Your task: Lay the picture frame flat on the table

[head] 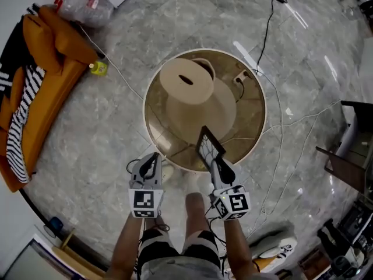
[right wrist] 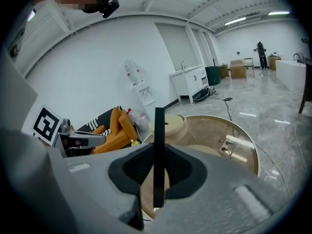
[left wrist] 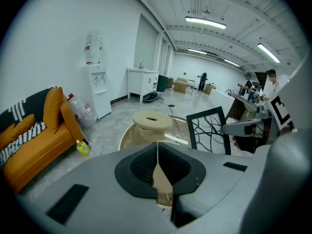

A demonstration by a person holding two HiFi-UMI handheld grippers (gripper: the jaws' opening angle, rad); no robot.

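Observation:
A black picture frame point(head: 207, 146) with a branch pattern stands upright over the near edge of the round glass table point(head: 254, 111). My right gripper point(head: 214, 163) is shut on its lower edge. In the right gripper view the frame point(right wrist: 158, 130) shows edge-on, clamped between the pads point(right wrist: 141, 172). The left gripper view shows the frame point(left wrist: 209, 128) face-on at the right, above the table point(left wrist: 127, 136). My left gripper point(head: 152, 156) hangs just left of the frame, off the table's near rim, with its jaws point(left wrist: 157, 155) shut on nothing.
A beige pedestal base point(head: 189, 92) shows through the glass, with a power strip point(head: 240, 77) beside it. Cables point(head: 281, 115) trail over the floor at the right. An orange sofa point(head: 46, 69) and a yellow bottle point(head: 99, 68) lie at the left, dark furniture point(head: 349, 150) at the right.

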